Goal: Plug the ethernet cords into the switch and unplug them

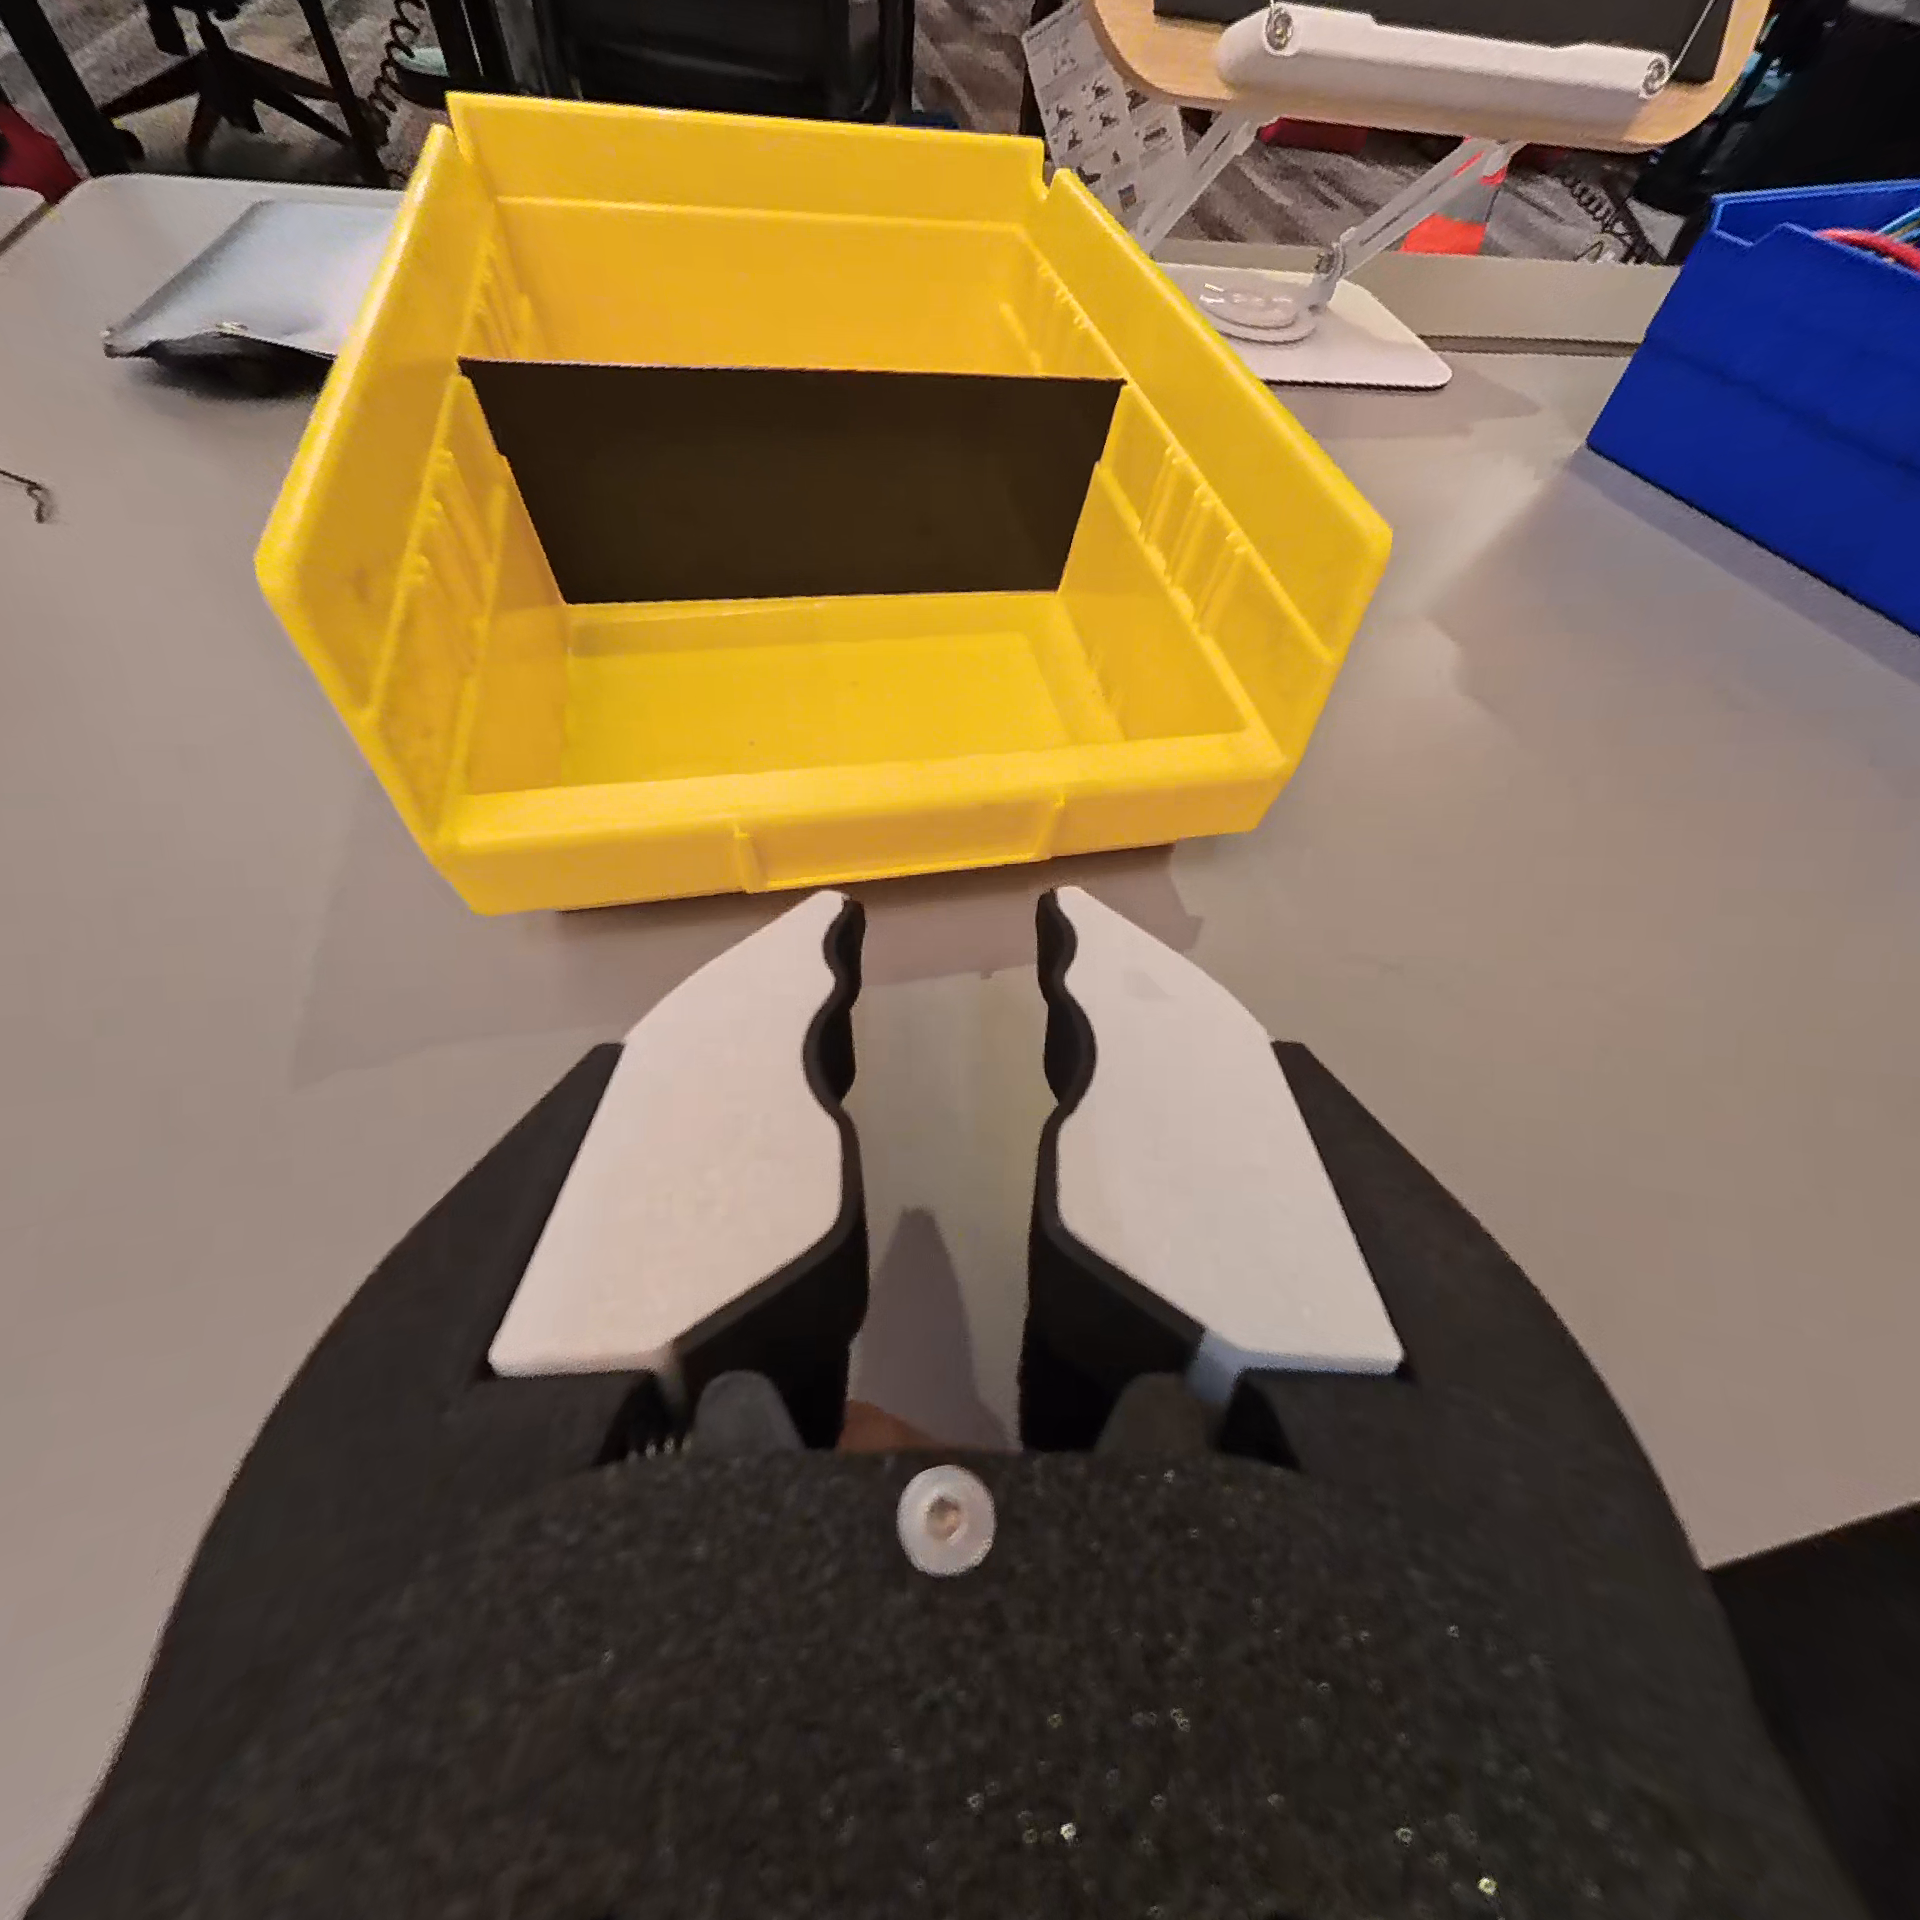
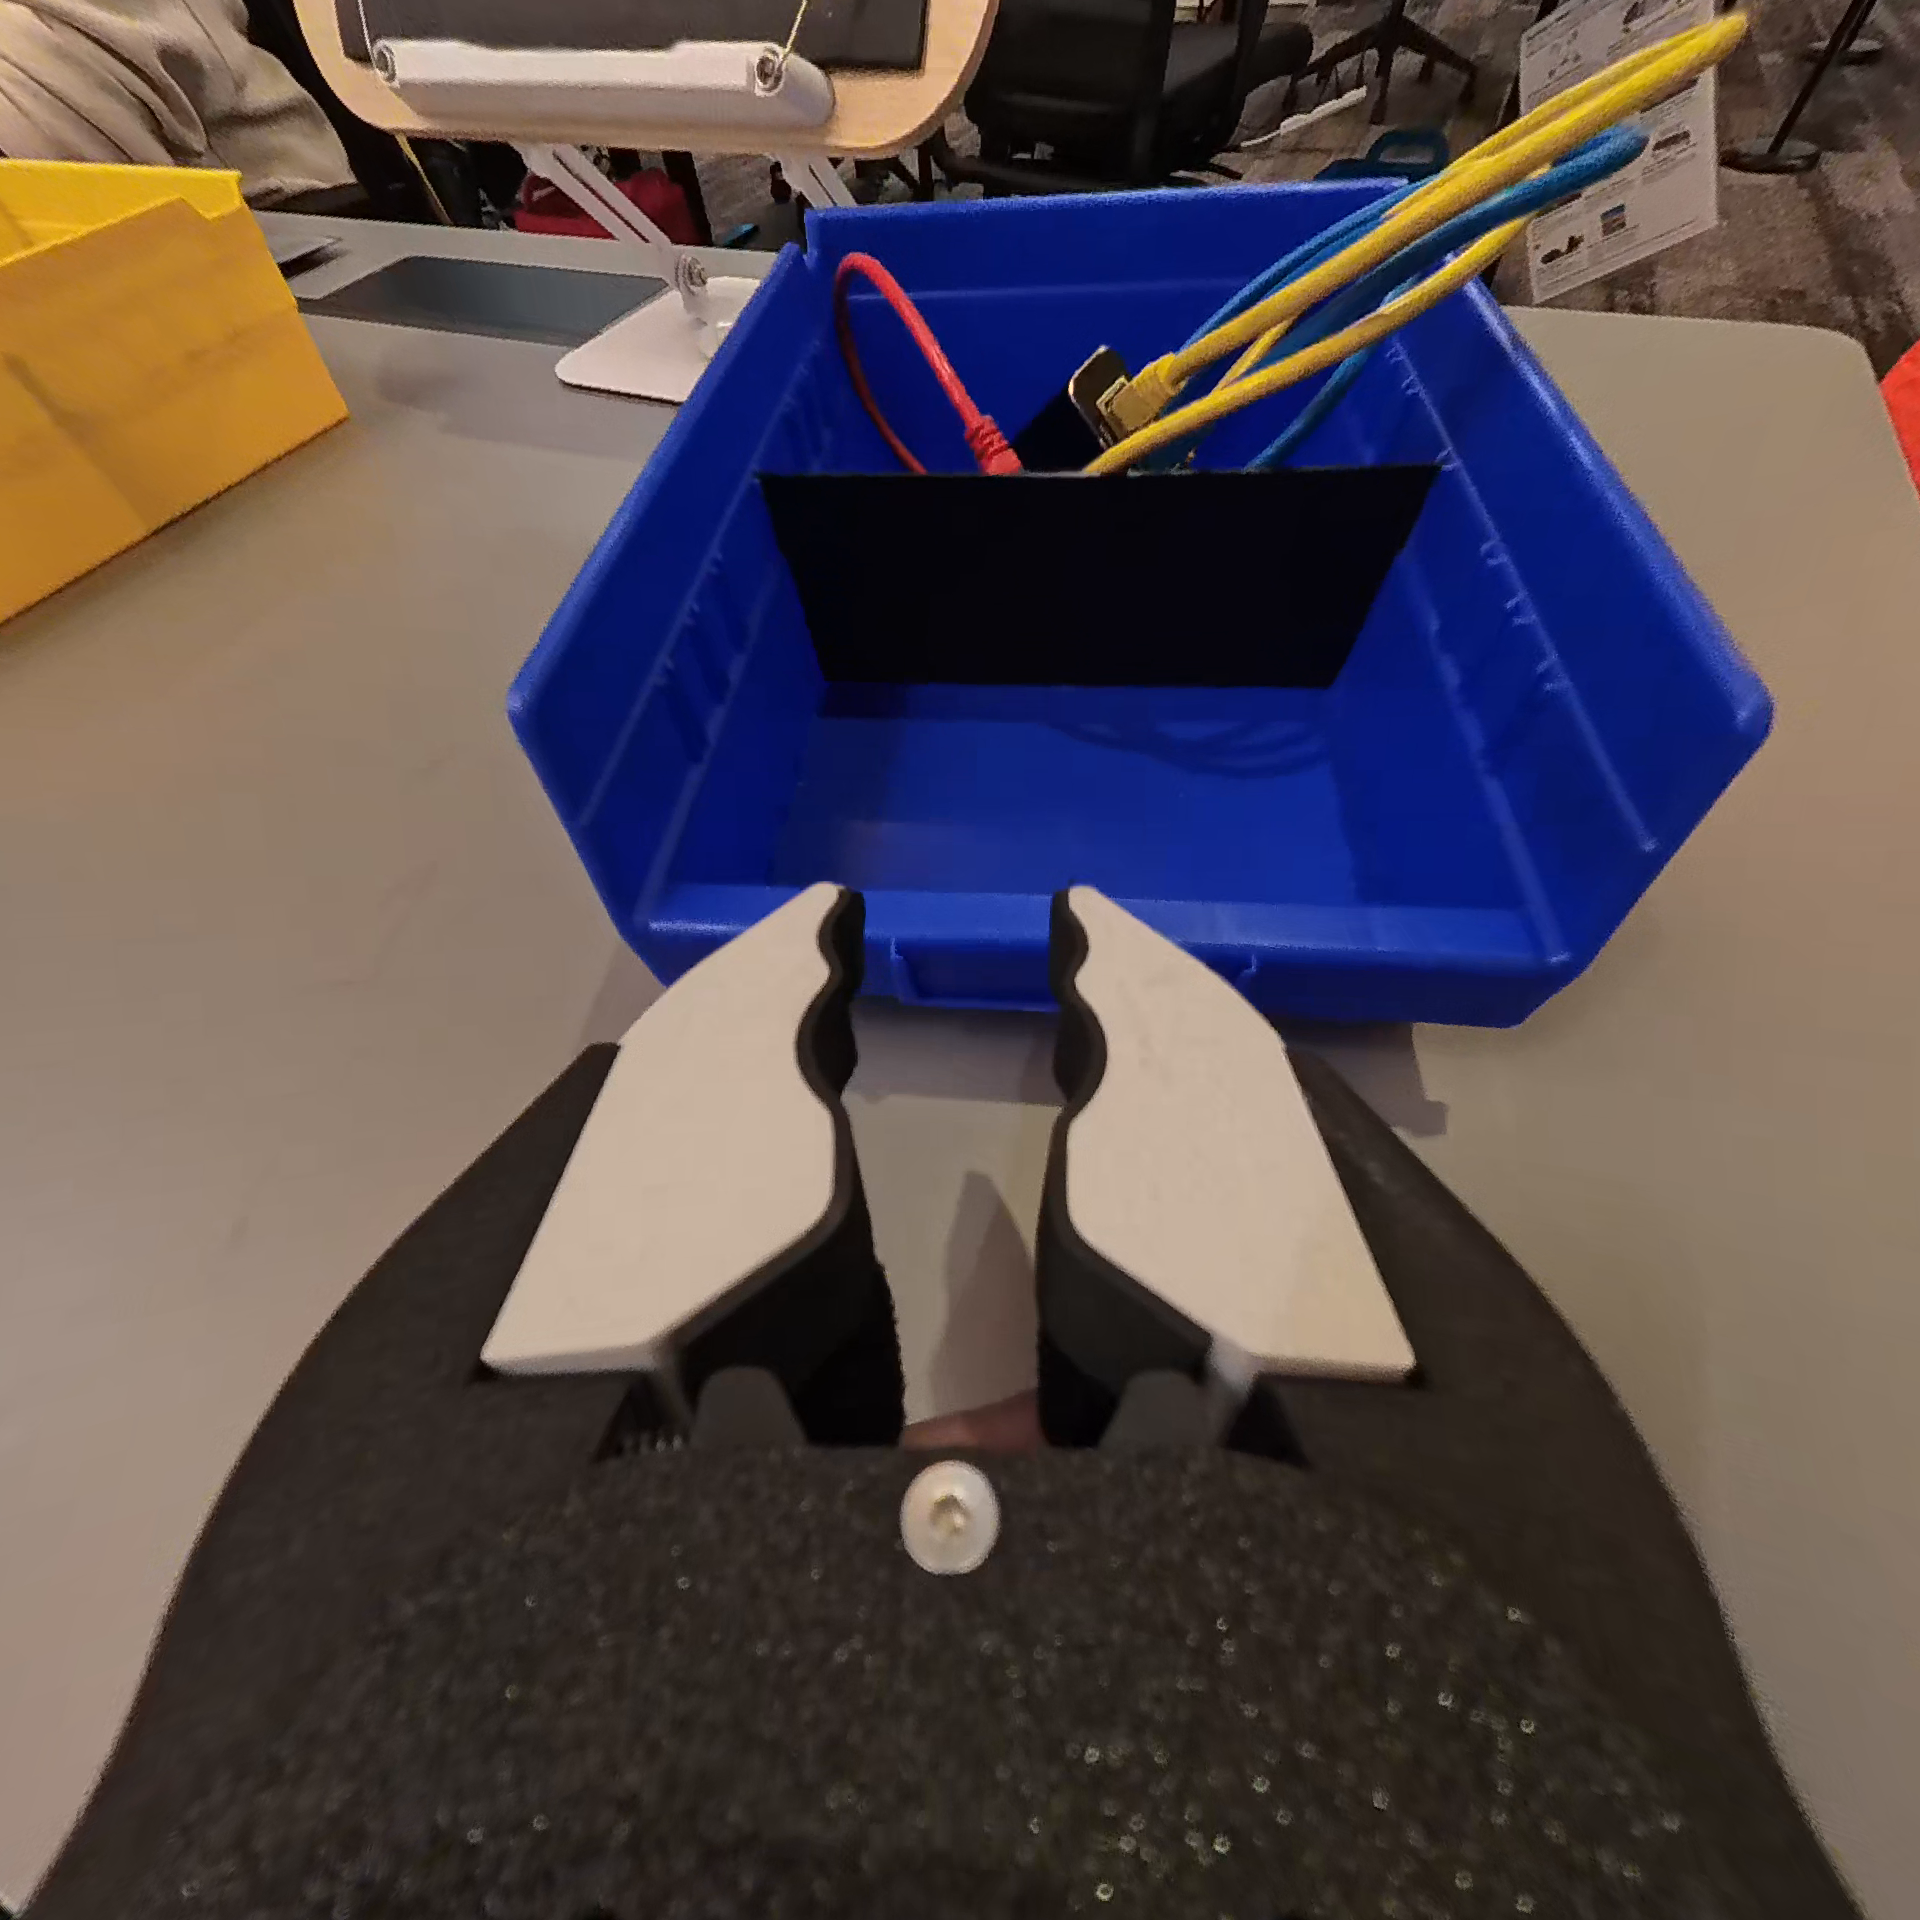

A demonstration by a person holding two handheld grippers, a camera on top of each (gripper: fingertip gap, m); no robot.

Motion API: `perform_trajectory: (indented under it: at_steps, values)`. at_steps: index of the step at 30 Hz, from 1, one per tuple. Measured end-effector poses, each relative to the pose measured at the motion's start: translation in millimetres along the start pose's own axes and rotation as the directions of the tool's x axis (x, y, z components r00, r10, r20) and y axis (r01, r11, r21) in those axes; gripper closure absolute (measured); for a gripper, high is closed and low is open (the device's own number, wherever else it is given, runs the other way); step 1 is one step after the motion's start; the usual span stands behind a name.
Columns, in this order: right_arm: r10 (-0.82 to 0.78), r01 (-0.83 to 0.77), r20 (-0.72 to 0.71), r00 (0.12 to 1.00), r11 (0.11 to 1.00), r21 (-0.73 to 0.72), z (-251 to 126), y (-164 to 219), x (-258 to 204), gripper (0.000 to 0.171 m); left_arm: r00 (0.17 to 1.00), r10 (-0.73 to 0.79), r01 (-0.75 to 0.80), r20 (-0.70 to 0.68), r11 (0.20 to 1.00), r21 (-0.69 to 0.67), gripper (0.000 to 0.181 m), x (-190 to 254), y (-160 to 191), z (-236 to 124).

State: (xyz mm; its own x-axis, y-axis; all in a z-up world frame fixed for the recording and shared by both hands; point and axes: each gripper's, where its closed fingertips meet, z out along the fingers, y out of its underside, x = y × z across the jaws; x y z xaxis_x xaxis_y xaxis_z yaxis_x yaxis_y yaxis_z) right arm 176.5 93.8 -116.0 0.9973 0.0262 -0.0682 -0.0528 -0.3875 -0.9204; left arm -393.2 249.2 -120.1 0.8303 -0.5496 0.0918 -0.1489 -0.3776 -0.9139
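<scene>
1. Two grippers are mine here, and both are released and empty: my left gripper hovers low over the grey surface just short of the front lip of the yellow plastic bin with a black divider card, and my right gripper sits at the front lip of the blue plastic bin with its own black divider.
2. The task's things are all in the upper middle of the right wrist view, in the blue bin's rear compartment: a thin red ethernet cord, yellow ethernet cords and blue ethernet cords looping up out of the bin toward the upper right.
3. A dark, boxy switch stands tilted behind the divider; a yellow plug appears to be seated in it, though the divider hides most of the body.
4. I judge the cords light, springy and floppy, so a grip on the jacket will let the plug swing.
5. I would take hold at the stiff moulded boot just behind the plug, such as the red plug.
6. The switch looks small and light, likely to slide, so my other gripper should pin its body.
7. The latch tab is probably brittle; I would squeeze it, not yank.
</scene>
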Motion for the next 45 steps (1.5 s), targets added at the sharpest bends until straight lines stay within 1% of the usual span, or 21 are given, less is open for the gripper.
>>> perform_trajectory:
  at_steps: [5, 7, 8, 9, 12, 15, 17, 20, 21, 23, 24, 27, 29, 31, 33, 34, 35, 36, 38, 41, 45]
  values:
    - [0.001, -0.002, 0.024, 1.0, 1.0, 0.022, 0.6, -8.9, -5.3, 0.135, 1.0, 0.024, -0.024, 0.015, 1.0, -0.002, 0.149, -0.9, 1.7, -2.1]
    - [-0.064, 0.067, 0.168, 0.984, 0.998, -0.01, 5.0, -6.5, -38.3, 0.134, 0.999, 0.031, -0.031, 0.006, 1.0, 0.001, 0.149, 1.8, 1.8, -1.9]
    - [-0.085, 0.096, 0.214, 0.973, 0.995, -0.041, 11.1, -1.9, -54.5, 0.125, 0.999, 0.038, -0.038, -0.002, 0.999, 0.004, 0.149, 4.4, 1.6, -1.7]
    - [-0.1, 0.117, 0.217, 0.971, 0.991, -0.066, 20.6, 2.2, -65.8, 0.116, 0.999, 0.047, -0.047, -0.01, 0.999, 0.008, 0.149, 7.4, 1.2, -1.4]
    - [-0.113, 0.133, 0.168, 0.979, 0.984, -0.115, 51.5, 11.4, -91.2, 0.114, 0.995, 0.087, -0.085, -0.052, 0.996, 0.037, 0.144, 23.9, -2.4, -0.3]
    - [-0.133, 0.159, 0.173, 0.976, 0.977, -0.143, 64.1, 11.0, -126.9, 0.097, 0.983, 0.139, -0.134, -0.118, 0.99, 0.045, 0.137, 53.6, -1.3, 1.3]
    - [-0.151, 0.185, 0.232, 0.961, 0.973, -0.134, 66.2, 12.6, -159.8, 0.091, 0.972, 0.163, -0.155, -0.172, 0.986, 0.058, 0.133, 82.5, -1.4, 2.9]
    - [-0.202, 0.241, 0.306, 0.931, 0.965, -0.098, 53.2, 12.2, -199.3, 0.114, 0.932, 0.161, -0.144, -0.325, 0.987, 0.077, 0.123, 148.0, -1.7, 5.8]
    - [-0.214, 0.239, 0.3, 0.93, 0.97, -0.049, 45.3, 3.9, -206.5, 0.114, 0.914, 0.171, -0.151, -0.369, 0.985, 0.084, 0.12, 171.8, -2.0, 7.7]
    - [-0.23, 0.218, 0.18, 0.956, 0.972, 0.084, 25.5, -22.0, -198.3, 0.113, 0.876, 0.198, -0.174, -0.44, 0.98, 0.096, 0.116, 219.1, -2.8, 15.3]
    - [-0.209, 0.197, 0.07, 0.975, 0.968, 0.154, 13.1, -36.6, -181.7, 0.114, 0.853, 0.216, -0.193, -0.475, 0.976, 0.098, 0.111, 243.0, -3.0, 20.8]
    - [-0.032, 0.12, -0.287, 0.957, 0.948, 0.295, -30.8, -57.6, -104.1, 0.123, 0.812, 0.254, -0.234, -0.526, 0.967, 0.105, 0.11, 305.8, -9.0, 45.3]
    - [0.054, 0.062, -0.388, 0.92, 0.958, 0.28, -41.6, -42.5, -63.0, 0.123, 0.814, 0.243, -0.238, -0.528, 0.968, 0.078, 0.11, 339.8, -14.4, 71.4]
    - [0.087, -0.015, -0.423, 0.902, 0.985, 0.17, -31.5, -13.2, -37.8, 0.116, 0.85, 0.236, -0.247, -0.471, 0.968, 0.04, 0.115, 358.2, -18.5, 105.9]
    - [0.103, -0.095, -0.455, 0.884, 0.995, 0.042, -16.4, 15.6, -23.9, 0.116, 0.879, 0.18, -0.218, -0.441, 0.975, -0.037, 0.123, 367.7, -15.5, 133.3]
    - [0.122, -0.132, -0.452, 0.883, 0.991, 0.01, -8.9, 24.1, -22.5, 0.123, 0.886, 0.135, -0.19, -0.444, 0.978, -0.083, 0.136, 370.7, -11.6, 141.7]
    - [0.162, -0.169, -0.397, 0.904, 0.985, 0.016, -1.7, 24.3, -29.5, 0.137, 0.898, 0.104, -0.17, -0.428, 0.978, -0.119, 0.141, 369.4, -8.5, 148.6]
    - [0.209, -0.215, -0.398, 0.893, 0.976, 0.032, 1.1, 22.9, -29.5, 0.141, 0.912, 0.107, -0.168, -0.395, 0.978, -0.124, 0.146, 363.8, -9.0, 153.2]
    - [0.217, -0.236, -0.409, 0.886, 0.972, 0.004, 2.3, 21.9, -32.8, 0.167, 0.938, 0.158, -0.201, -0.307, 0.973, -0.115, 0.157, 346.6, -13.3, 156.0]
    - [0.157, -0.172, -0.431, 0.889, 0.985, 0.003, 10.3, 12.8, -58.2, 0.168, 0.957, 0.185, -0.209, -0.223, 0.974, -0.091, 0.172, 316.8, -18.5, 147.2]
    - [0.098, -0.093, -0.385, 0.918, 0.995, 0.032, 36.6, -9.9, -114.2, 0.167, 0.978, 0.157, -0.167, -0.134, 0.984, -0.068, 0.175, 251.8, -25.0, 132.0]
